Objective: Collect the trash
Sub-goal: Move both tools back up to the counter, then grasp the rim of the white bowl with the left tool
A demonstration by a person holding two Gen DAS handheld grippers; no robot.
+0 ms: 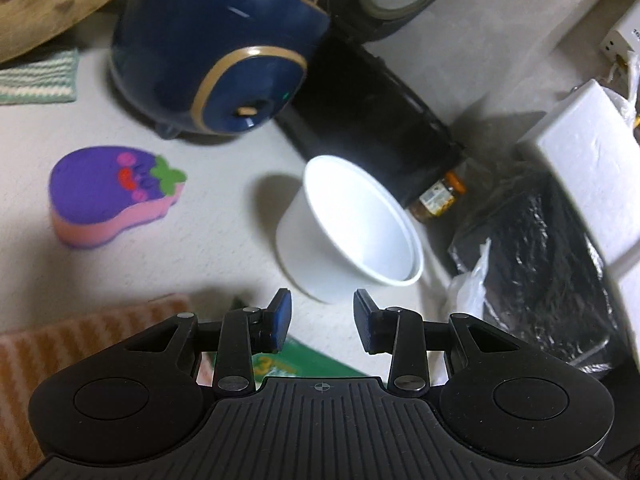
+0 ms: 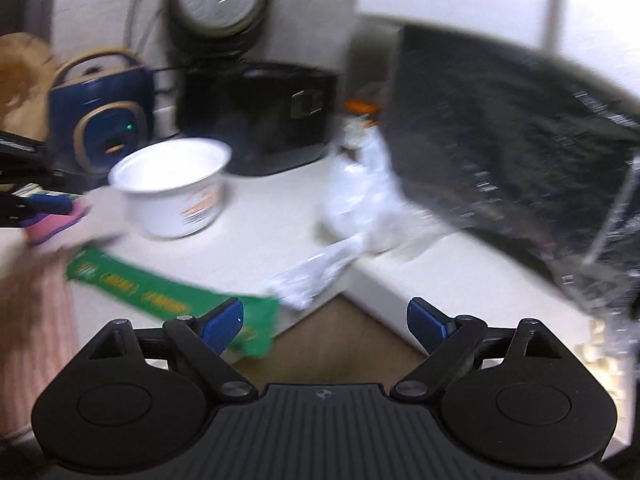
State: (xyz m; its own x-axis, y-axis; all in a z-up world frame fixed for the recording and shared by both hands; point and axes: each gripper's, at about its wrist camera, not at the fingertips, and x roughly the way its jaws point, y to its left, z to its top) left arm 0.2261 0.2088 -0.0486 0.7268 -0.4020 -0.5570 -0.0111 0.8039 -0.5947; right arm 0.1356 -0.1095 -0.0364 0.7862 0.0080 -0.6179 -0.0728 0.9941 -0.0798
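A white paper bowl (image 1: pixel 352 232) stands empty on the white counter (image 1: pixel 208 216); it also shows in the right wrist view (image 2: pixel 176 188). My left gripper (image 1: pixel 322 312) is open and empty, just short of the bowl's near rim. A green wrapper (image 2: pixel 168 292) lies flat at the counter's front edge; its corner shows under the left gripper (image 1: pixel 312 360). Crumpled clear plastic (image 2: pixel 352 220) lies beside a bin lined with a black bag (image 2: pixel 512 152), which also shows in the left wrist view (image 1: pixel 536 272). My right gripper (image 2: pixel 324 320) is open and empty, above the counter's edge.
A blue rice cooker (image 1: pixel 224 60) and a black appliance (image 1: pixel 372 120) stand behind the bowl. A purple eggplant sponge (image 1: pixel 112 196) lies to the left, a small jar (image 1: pixel 436 200) by the black appliance, a striped cloth (image 1: pixel 72 356) near the front.
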